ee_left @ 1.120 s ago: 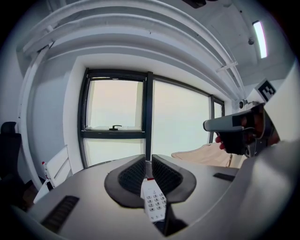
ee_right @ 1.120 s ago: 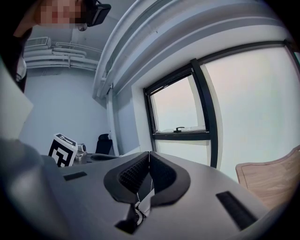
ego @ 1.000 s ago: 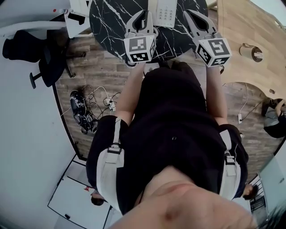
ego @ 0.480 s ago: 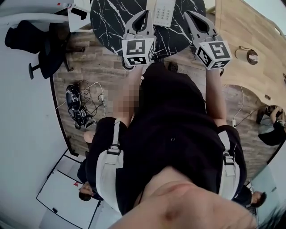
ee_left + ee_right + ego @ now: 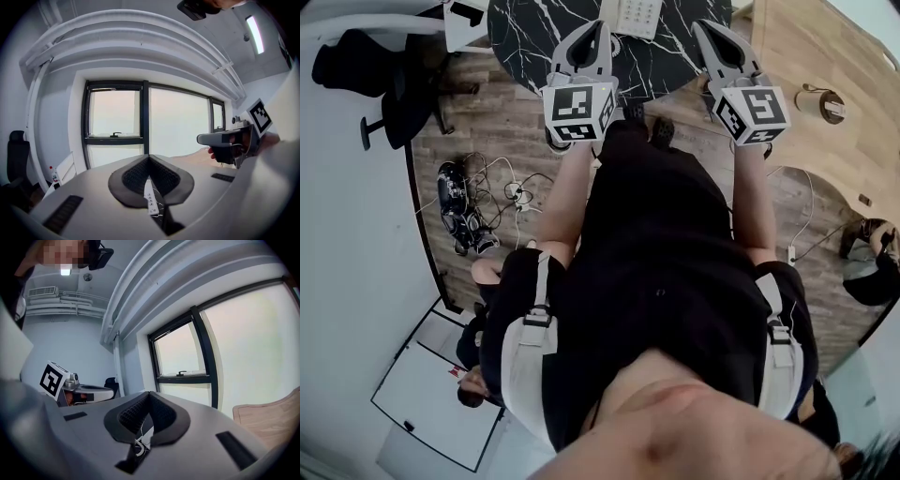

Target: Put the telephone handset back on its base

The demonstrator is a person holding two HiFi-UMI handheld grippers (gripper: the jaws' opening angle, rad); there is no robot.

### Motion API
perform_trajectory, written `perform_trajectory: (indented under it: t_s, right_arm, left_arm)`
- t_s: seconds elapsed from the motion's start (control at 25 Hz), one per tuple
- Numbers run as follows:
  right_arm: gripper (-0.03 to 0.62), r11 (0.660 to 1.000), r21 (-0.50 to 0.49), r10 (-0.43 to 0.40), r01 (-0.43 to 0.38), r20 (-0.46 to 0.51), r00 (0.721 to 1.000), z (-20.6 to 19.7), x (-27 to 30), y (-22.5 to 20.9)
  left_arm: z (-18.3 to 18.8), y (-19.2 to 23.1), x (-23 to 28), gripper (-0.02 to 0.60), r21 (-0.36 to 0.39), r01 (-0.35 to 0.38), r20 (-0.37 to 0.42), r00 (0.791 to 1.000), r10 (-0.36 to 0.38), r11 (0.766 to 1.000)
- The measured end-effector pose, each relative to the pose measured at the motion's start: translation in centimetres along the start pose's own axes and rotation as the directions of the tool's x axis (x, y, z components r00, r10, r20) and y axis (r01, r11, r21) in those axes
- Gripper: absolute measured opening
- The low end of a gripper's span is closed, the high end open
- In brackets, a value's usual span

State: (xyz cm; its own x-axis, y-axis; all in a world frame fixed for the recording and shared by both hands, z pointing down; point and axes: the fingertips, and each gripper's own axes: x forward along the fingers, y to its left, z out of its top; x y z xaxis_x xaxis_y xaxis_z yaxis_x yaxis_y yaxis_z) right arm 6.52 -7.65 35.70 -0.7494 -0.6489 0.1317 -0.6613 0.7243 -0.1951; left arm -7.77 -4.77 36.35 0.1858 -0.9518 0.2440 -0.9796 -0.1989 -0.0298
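Head view: left gripper (image 5: 596, 30) and right gripper (image 5: 707, 28), jaws together (both empty), beside telephone (image 5: 637, 13)

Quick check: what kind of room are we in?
Probably an office or meeting room: a round black marble-pattern table carrying a white desk telephone, a black swivel office chair nearby, and tall dark-framed windows.

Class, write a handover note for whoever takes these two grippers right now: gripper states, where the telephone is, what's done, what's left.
Left gripper: jaws shut, empty.
Right gripper: jaws shut, empty.
Both point toward the black marble table.
Telephone: on that table, cut off at the head view's top edge.
Done: unclear, the handset can't be made out.
To do: locate the handset; seat it if it is off.
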Motion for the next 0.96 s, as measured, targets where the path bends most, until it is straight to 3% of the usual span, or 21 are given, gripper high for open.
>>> perform_trajectory:
  t_s: [0.96]
  right_arm:
    - [0.029,0.999,-0.034,-0.004,0.004,-0.009,1.0,-0.6,-2.7,1.0]
  left_arm:
    - [-0.7,-1.7,-1.4,0.015,-0.01,0.023,0.001,1.0,-0.023,1.0]
